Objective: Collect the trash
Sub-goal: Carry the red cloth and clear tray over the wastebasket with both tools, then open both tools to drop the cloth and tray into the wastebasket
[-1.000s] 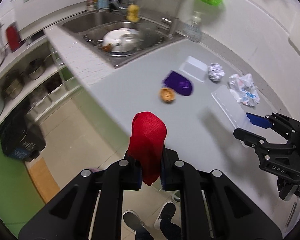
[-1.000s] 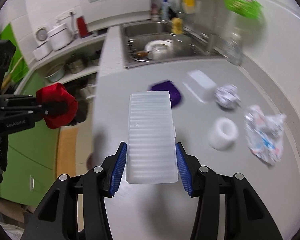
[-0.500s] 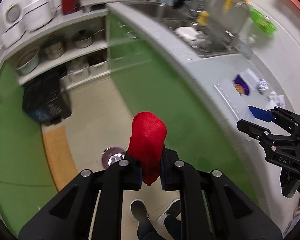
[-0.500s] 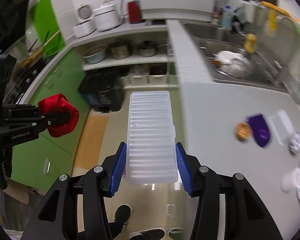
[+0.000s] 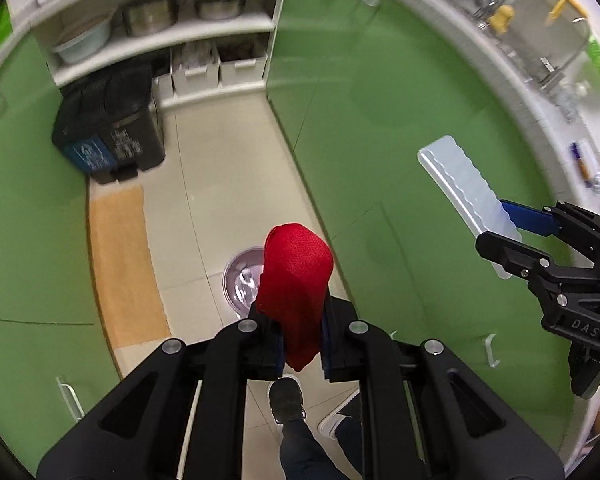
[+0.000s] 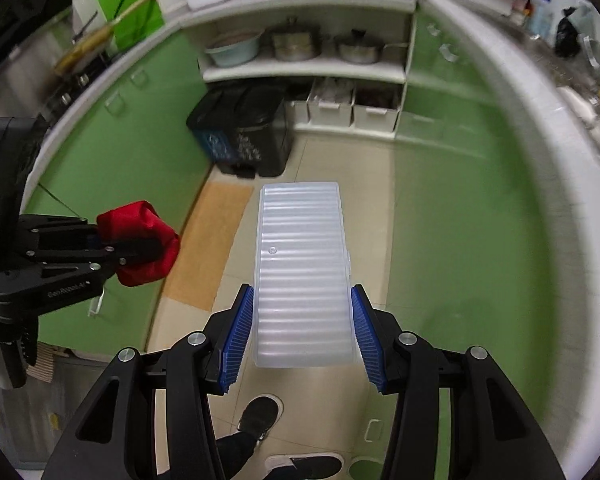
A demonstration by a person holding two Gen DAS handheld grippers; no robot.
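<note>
The red mesh bag (image 5: 296, 280) is pinched tight between the pads of the left tongs (image 5: 300, 344), its bunched top sticking up past the fingertips and a short tail hanging below them. In the right wrist view the same red bundle shows at the left, clamped in the black arm of those tongs. The right tongs (image 6: 300, 328) are clenched on a clear ribbed plastic lid (image 6: 302, 272), the blue pads (image 6: 238, 326) pressing on its two long edges while most of the lid juts forward beyond them. Both loads hang in the air over the tiled floor (image 5: 220, 168), pointed steeply down, with the lid to the right of the bag in the left wrist view.

Under the bag, on the floor, stands a small round bin with a pale liner (image 5: 242, 276), partly hidden by the bag. Beside it lies an orange mat (image 5: 120, 264). Farther off a black pedal bin (image 6: 248, 132) stands against the open shelves with pots (image 6: 300, 46). Green cabinet doors (image 6: 460, 220) run along both sides. The bench (image 5: 540, 92) curves along the right edge, with leftover scraps on it, blurred. The person's dark shoes (image 6: 260, 416) show at the bottom.
</note>
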